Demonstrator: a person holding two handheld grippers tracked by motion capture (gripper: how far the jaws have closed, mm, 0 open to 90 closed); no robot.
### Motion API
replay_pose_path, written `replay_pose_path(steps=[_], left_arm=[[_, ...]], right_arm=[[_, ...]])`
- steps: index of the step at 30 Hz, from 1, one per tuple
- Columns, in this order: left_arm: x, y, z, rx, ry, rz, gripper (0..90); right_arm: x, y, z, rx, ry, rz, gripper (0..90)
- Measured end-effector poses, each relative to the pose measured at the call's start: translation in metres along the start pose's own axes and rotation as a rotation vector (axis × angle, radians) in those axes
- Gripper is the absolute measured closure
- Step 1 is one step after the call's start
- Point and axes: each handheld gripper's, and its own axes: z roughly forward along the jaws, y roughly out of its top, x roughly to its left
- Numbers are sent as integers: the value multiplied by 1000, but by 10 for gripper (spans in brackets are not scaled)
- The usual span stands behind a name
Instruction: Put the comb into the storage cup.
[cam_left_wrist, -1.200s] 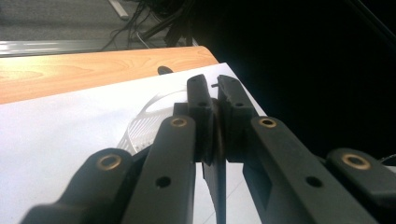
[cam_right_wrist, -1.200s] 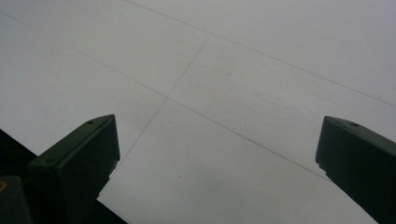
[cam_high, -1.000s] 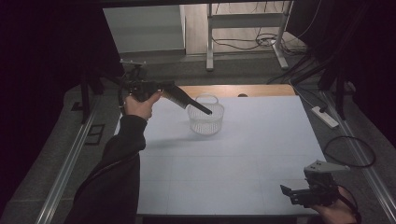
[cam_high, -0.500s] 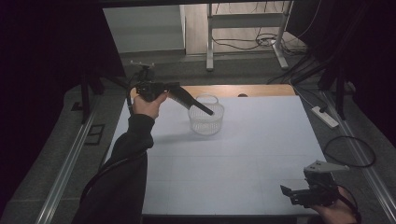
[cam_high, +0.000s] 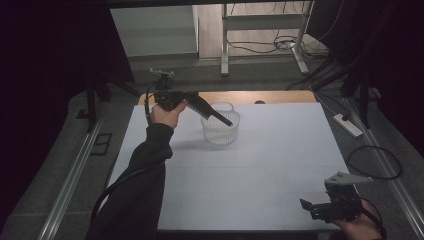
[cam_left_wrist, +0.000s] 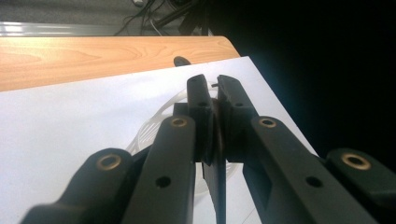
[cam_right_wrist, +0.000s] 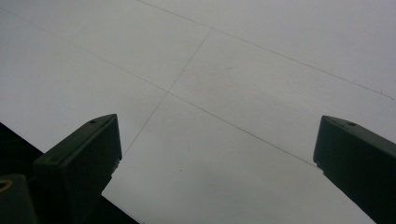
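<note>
Basket (cam_high: 220, 131) of clear, ribbed plastic is standing upright on the white bench (cam_high: 250, 175), toward the far side and a little left of the middle, with its thin handle arching over the mouth. In the high view I am holding my left tongs (cam_high: 227, 122) out over it. They are slanting down from my left hand (cam_high: 167, 112) so that the tips are hanging just above the basket's rim, on its right side. Whether the tips are touching the rim, I cannot tell.

In the left gripper view my left tongs (cam_left_wrist: 211, 86) are clenched, the two black pads pressing together on a thin dark strip (cam_left_wrist: 218, 186) that is running down between them. I cannot tell what the strip is. Behind the jaws the pale curve of the basket (cam_left_wrist: 154, 126) is showing on the white sheet. Beyond that the wooden edge (cam_left_wrist: 93, 56) of the bench is running across the top, with a small dark spot (cam_left_wrist: 182, 60) sitting where wood and sheet meet.

My right tongs (cam_high: 307, 207) are resting low at the near right corner of the bench, well apart from the basket, and pointing left across the sheet. In the right gripper view the right tongs (cam_right_wrist: 217, 120) are released, with the jaws standing wide over bare white sheet crossed by faint lines and nothing between them.

A white power strip (cam_high: 347, 125) is lying on the floor off the bench's right side.
</note>
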Motion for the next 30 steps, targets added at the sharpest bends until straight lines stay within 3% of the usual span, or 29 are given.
replay_pose_path(steps=[30], left_arm=[[9, -11, 35, 31, 16, -30, 839]], right_arm=[[0, 0, 0, -1, 12, -7, 30]])
